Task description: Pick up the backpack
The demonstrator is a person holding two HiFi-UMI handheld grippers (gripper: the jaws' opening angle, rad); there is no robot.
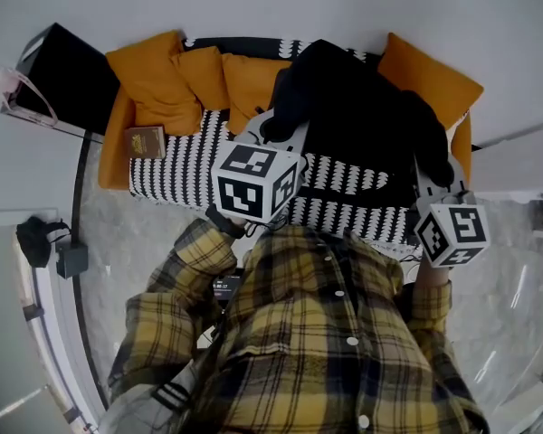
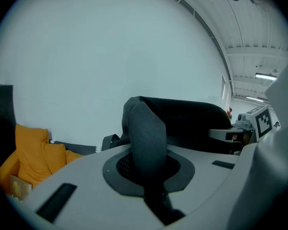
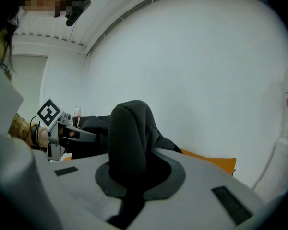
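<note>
Backpack (image 1: 362,125) held up over sofa (image 1: 176,174): left gripper (image 2: 151,181), right gripper (image 3: 127,190) each squeezed tight on strap (image 2: 144,128), probably sharing weight.

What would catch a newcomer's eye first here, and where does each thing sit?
A black backpack fills the centre of the head view, over a black-and-white striped sofa. The left gripper and the right gripper each have their jaws shut on one of its padded straps. Orange cushions line the sofa's back.
</note>
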